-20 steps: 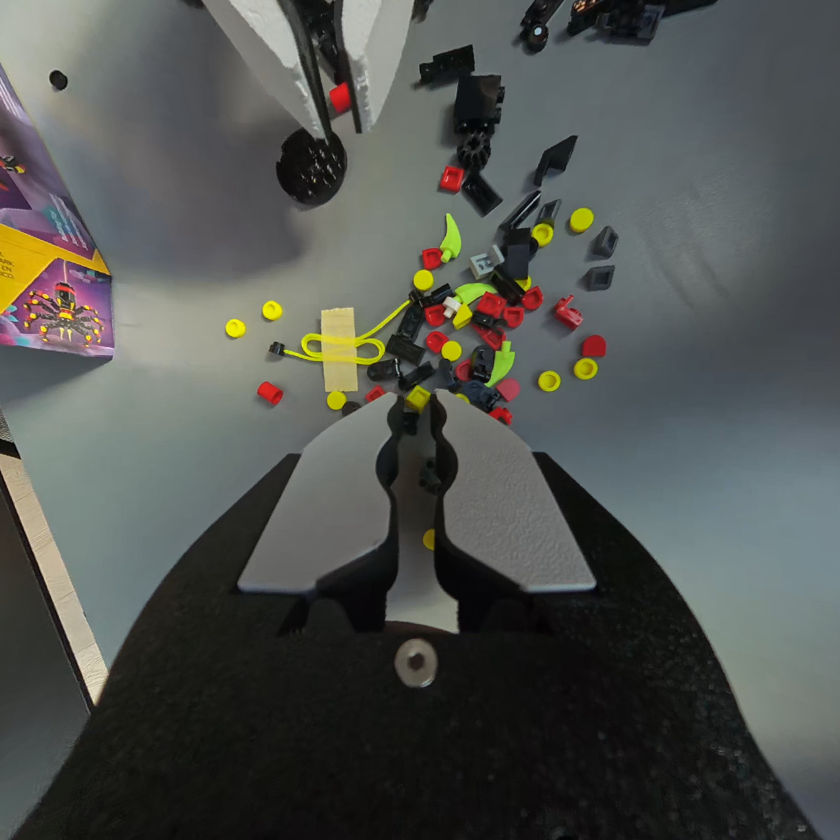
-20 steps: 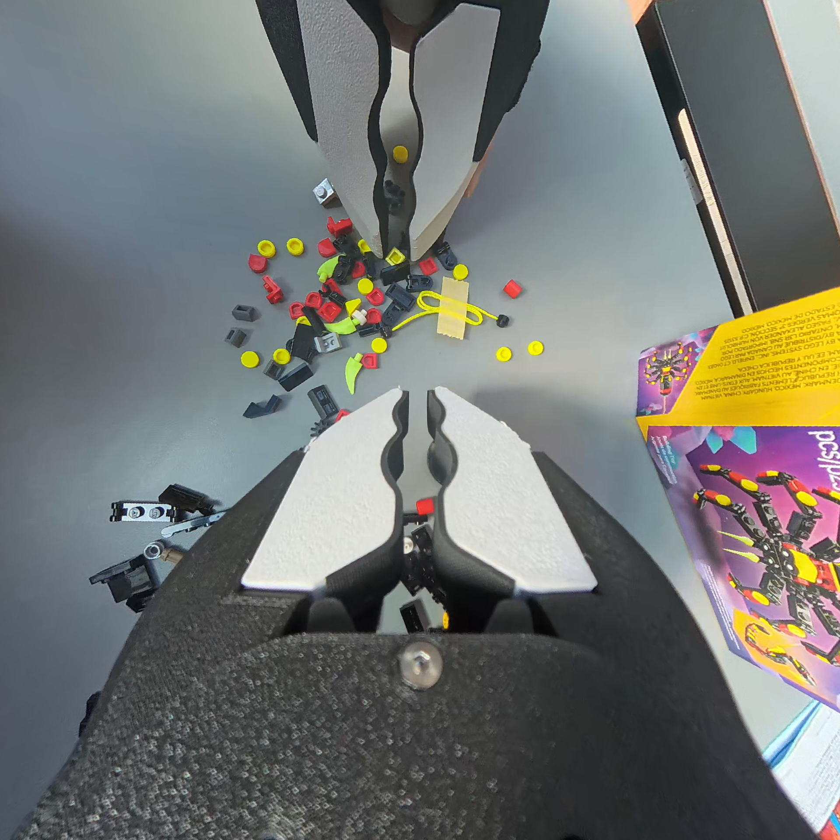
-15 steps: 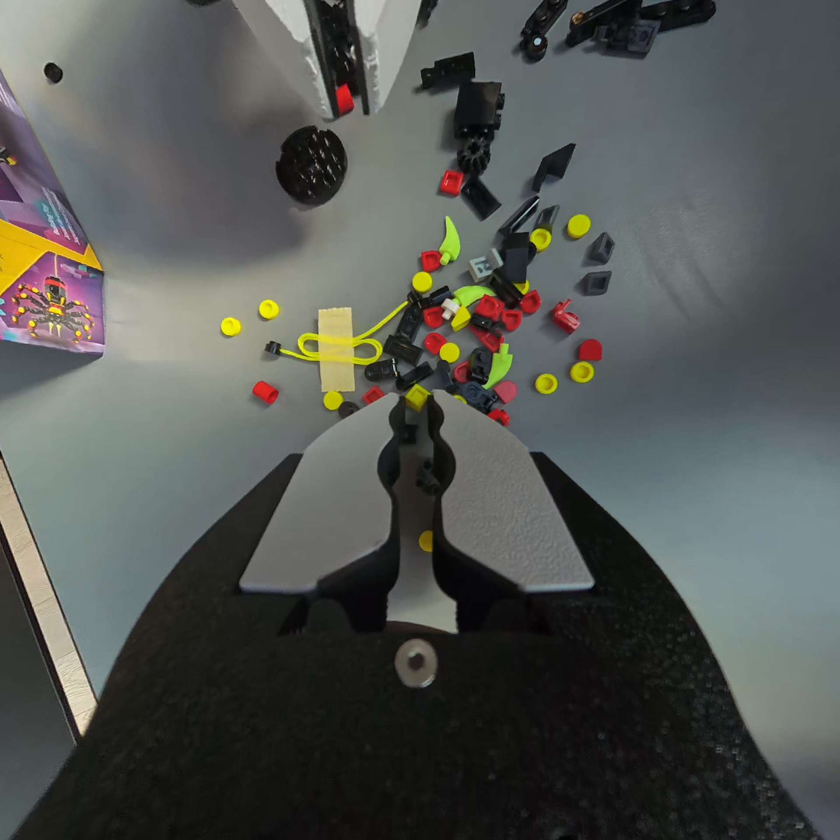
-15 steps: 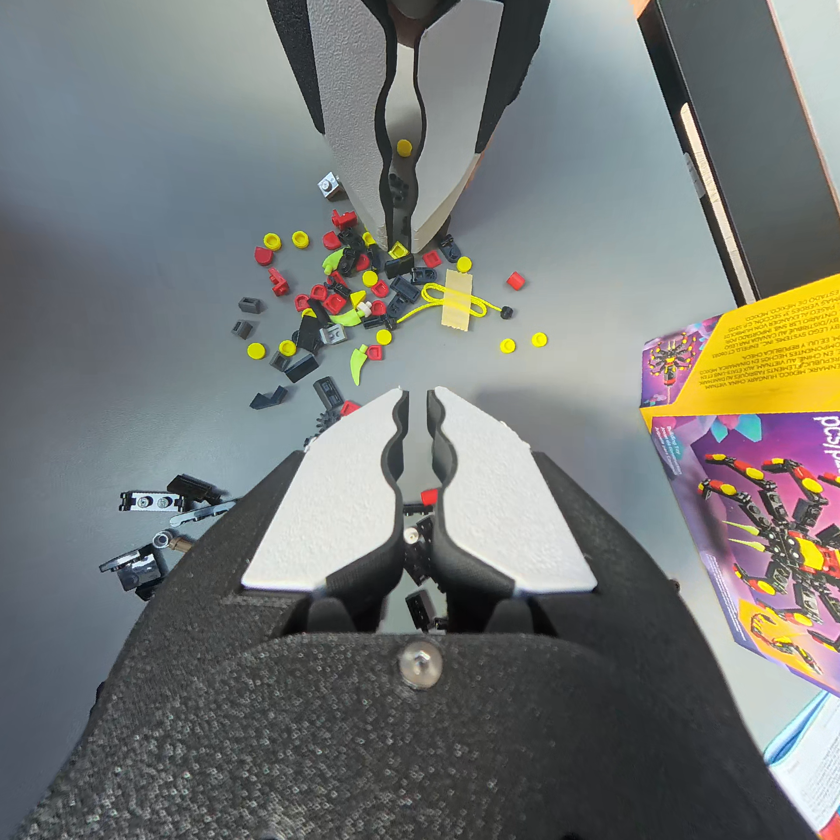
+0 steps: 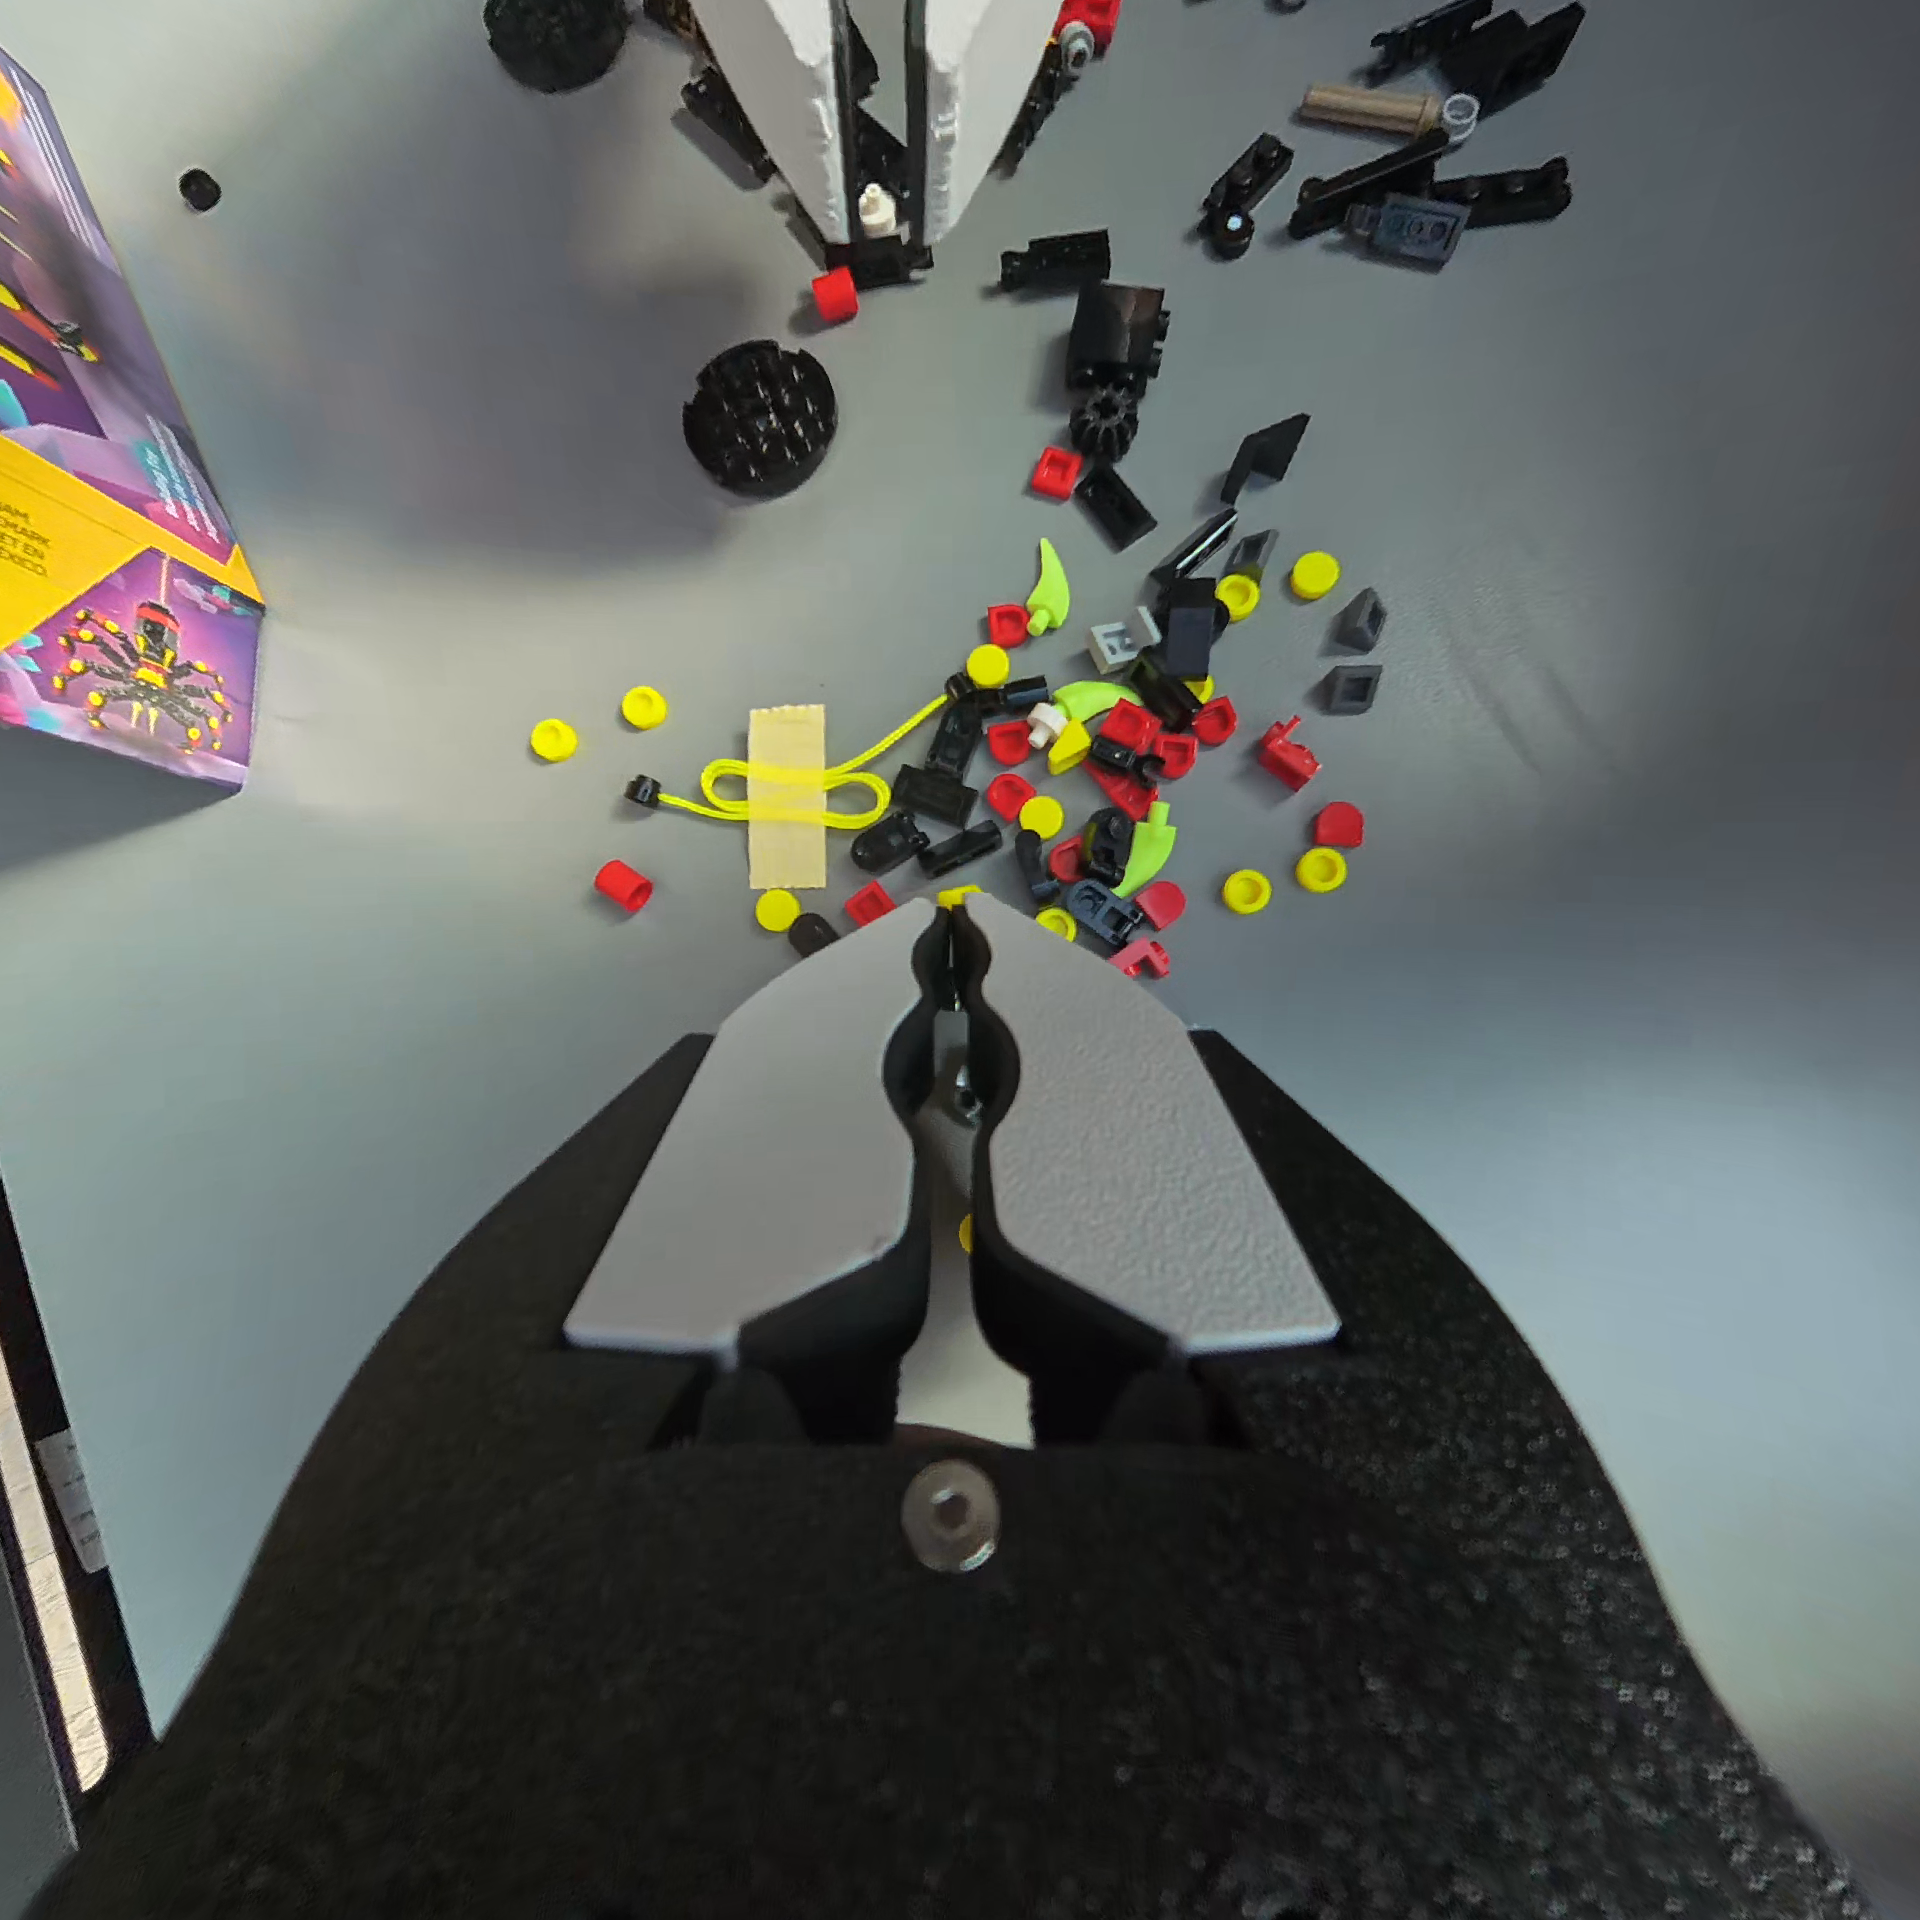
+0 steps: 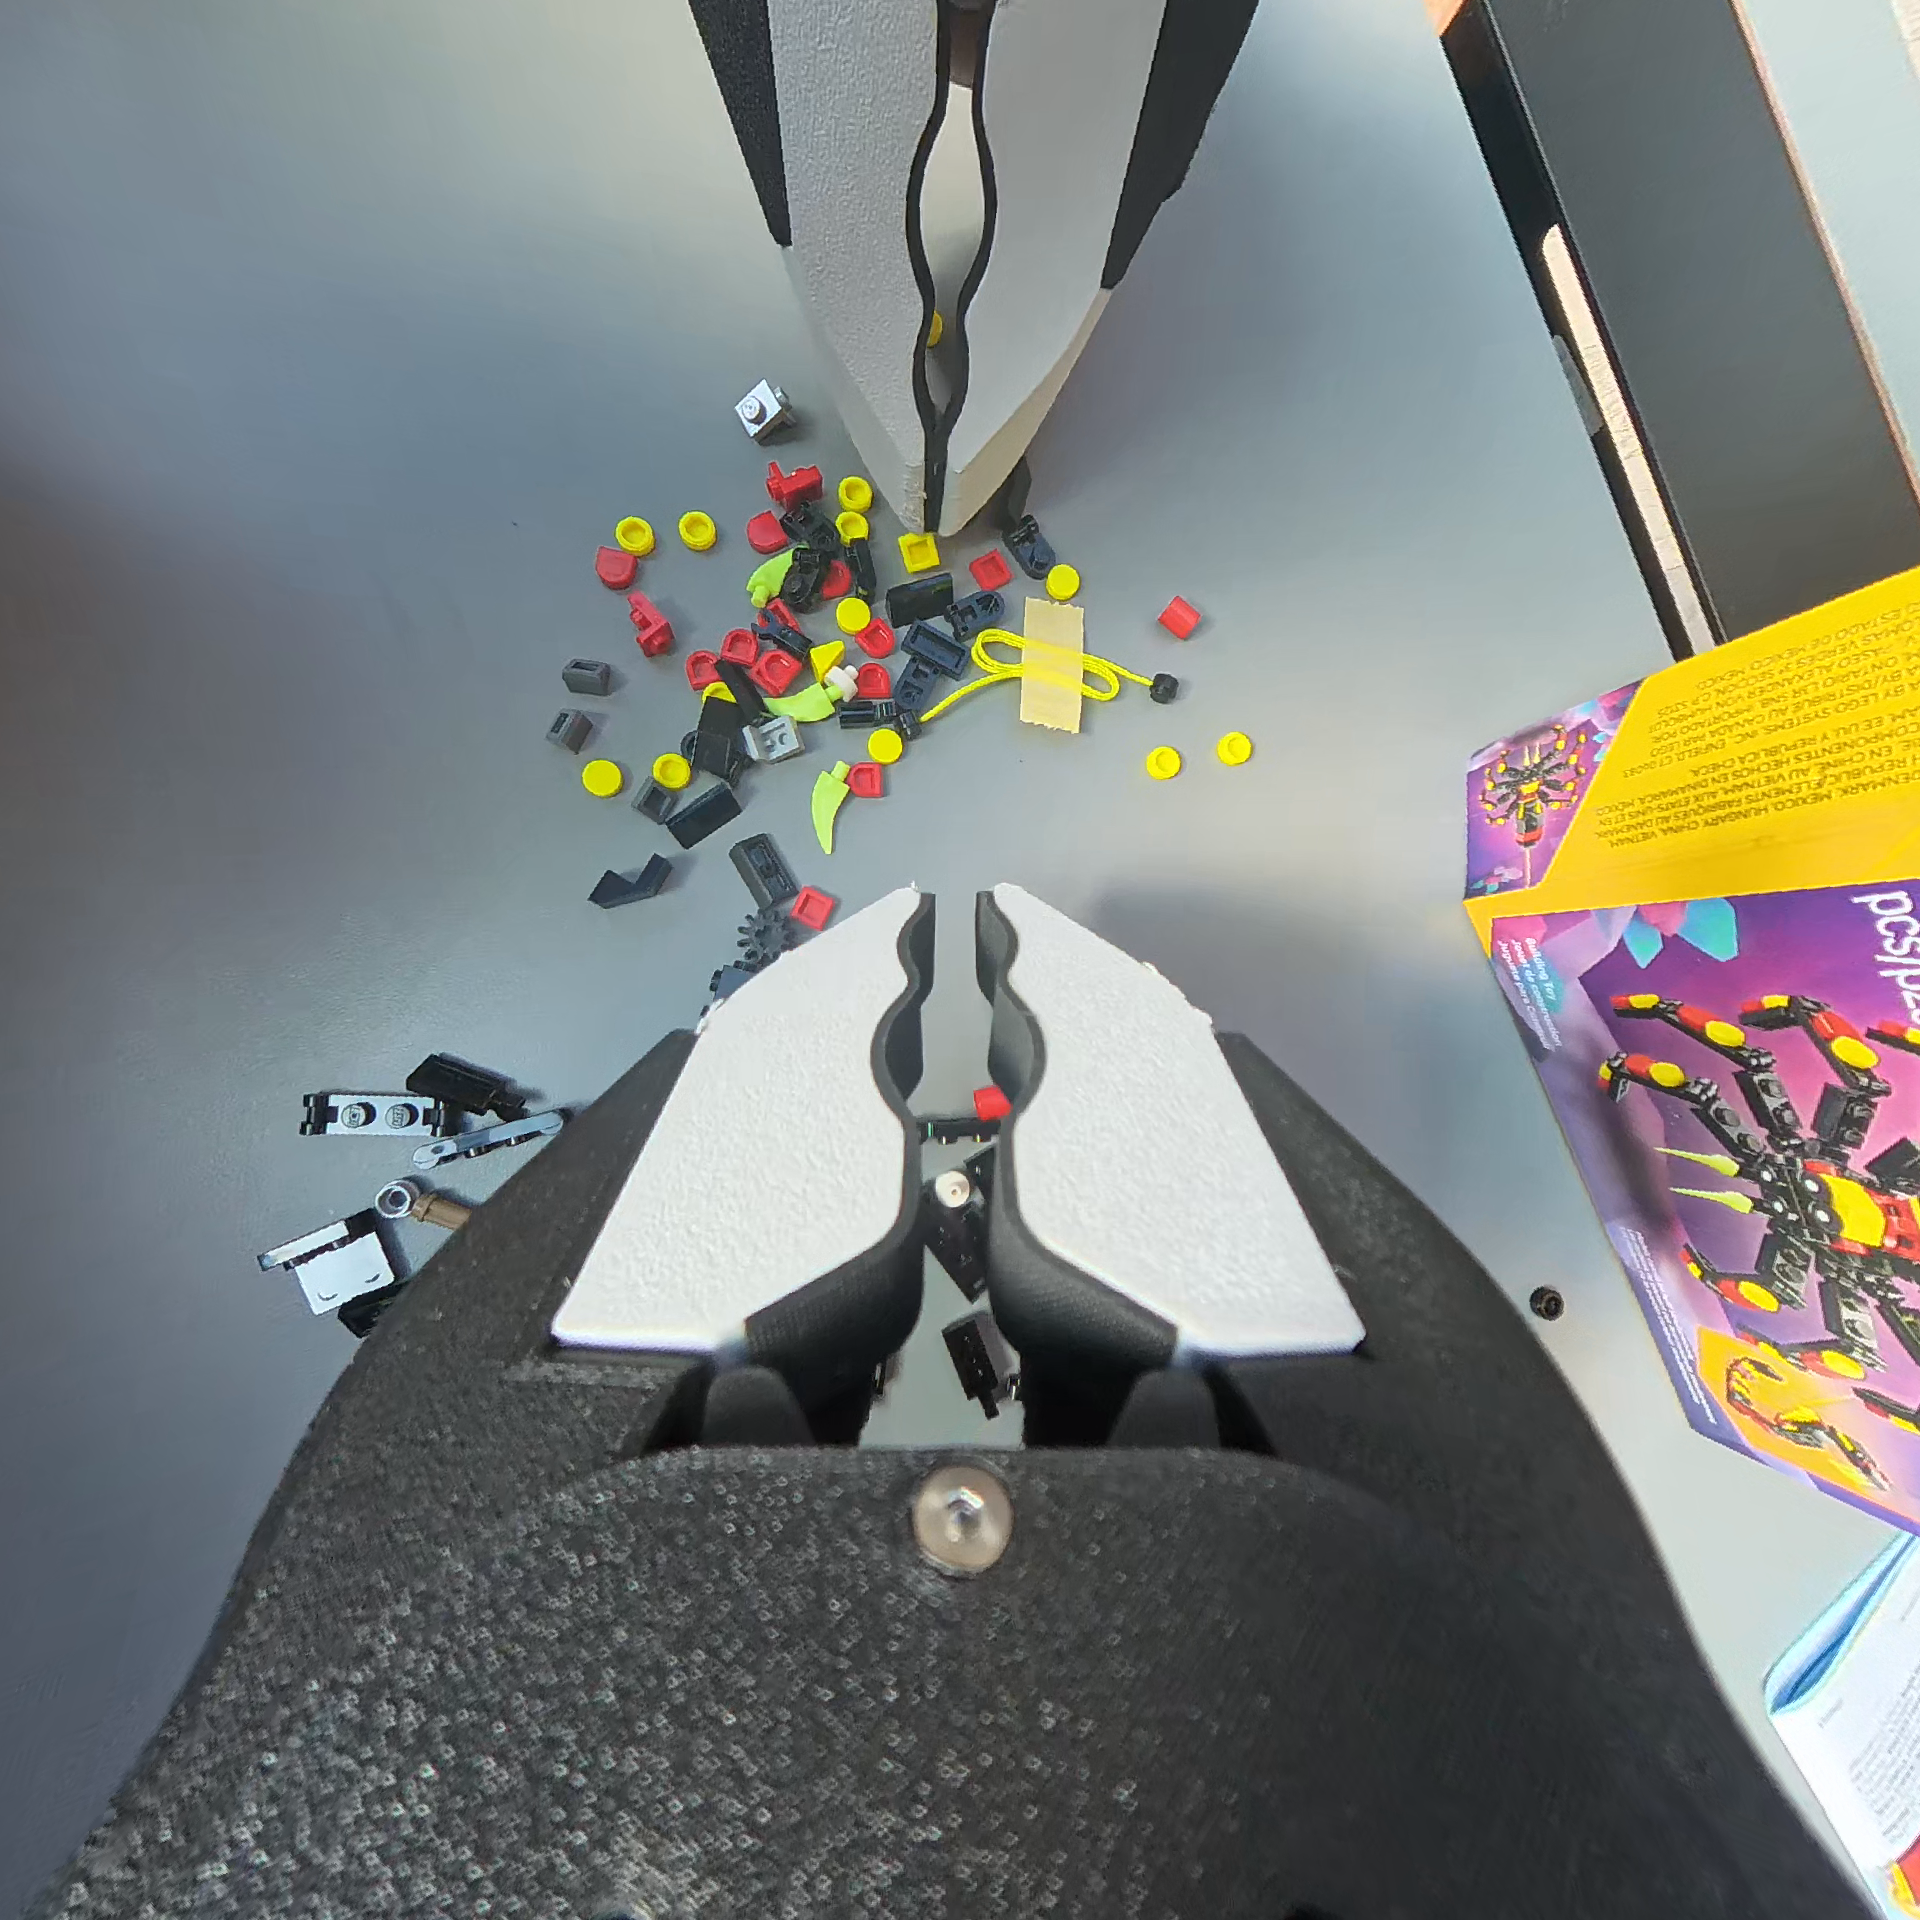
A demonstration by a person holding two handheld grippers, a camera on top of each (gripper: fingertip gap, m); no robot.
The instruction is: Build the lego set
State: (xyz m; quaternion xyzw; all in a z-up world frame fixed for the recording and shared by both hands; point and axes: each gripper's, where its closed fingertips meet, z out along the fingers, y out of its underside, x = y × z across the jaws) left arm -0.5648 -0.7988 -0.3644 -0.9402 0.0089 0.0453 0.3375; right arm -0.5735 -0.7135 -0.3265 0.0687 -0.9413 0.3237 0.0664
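Small red, yellow, black and lime Lego pieces [image 5: 1101, 727] lie scattered on the grey table [image 5: 1558, 935]; they also show in the right wrist view [image 6: 790, 665]. My left gripper [image 5: 951, 912] rests at the near edge of this pile, its jaws shut, with what looks like a small black piece pinched just behind the tips. It appears opposite in the right wrist view [image 6: 935, 514]. My right gripper [image 6: 954, 904] is shut on a black assembly [image 6: 966, 1236] with a red stud and a white pin. It shows in the left wrist view [image 5: 883, 234].
The purple and yellow set box [image 6: 1714, 935] stands right of my right gripper, and left in the left wrist view [image 5: 114, 582]. A black round plate [image 5: 758, 416], a taped yellow string [image 5: 788, 795] and several long black parts [image 5: 1403, 197] lie about. A booklet [image 6: 1860, 1714] lies near right.
My left gripper's jaws have closed from a narrow gap to shut. The right gripper with the black assembly has shifted away from the black round plate, towards the far side of the pile.
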